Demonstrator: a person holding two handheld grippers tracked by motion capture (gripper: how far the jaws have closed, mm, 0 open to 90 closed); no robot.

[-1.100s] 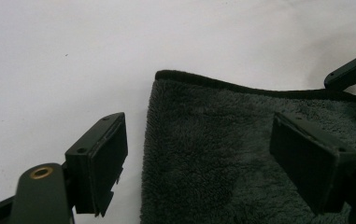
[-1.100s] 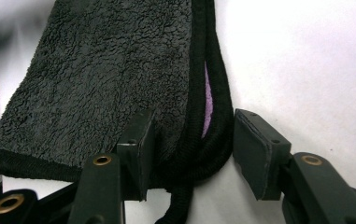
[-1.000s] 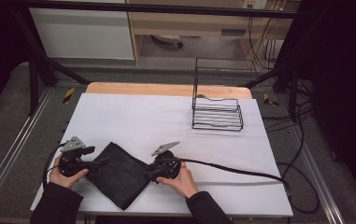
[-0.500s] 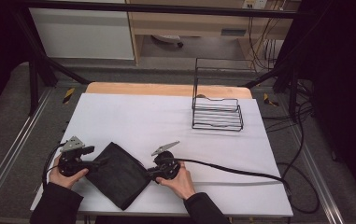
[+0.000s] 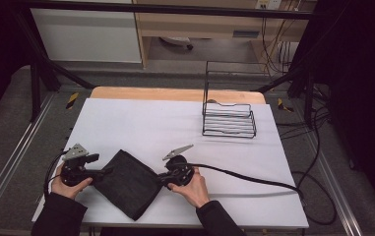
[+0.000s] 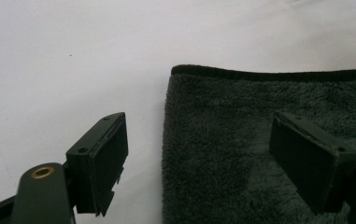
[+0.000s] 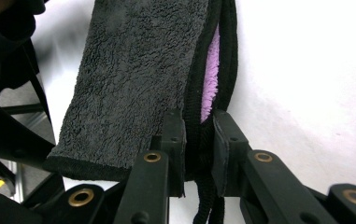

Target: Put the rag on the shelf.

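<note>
Dark grey folded terry towel (image 5: 126,182) lies flat at near-left of white table (image 5: 145,123), corner-on to person. R gripper (image 7: 199,140) clamped on towel's hemmed edge, purple inner face showing — prob. anchoring it. L gripper (image 6: 199,154) jaws wide apart, straddling opposite corner, not yet pinching. Black wire rack (image 5: 229,120) well apart, far right.

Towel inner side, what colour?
Purple, peeking between the dark grey towel layers at the pinched edge; right gripper view shows it best.

Black tools (image 5: 161,180), brass screws, dark sleeves (image 5: 59,216)
</note>
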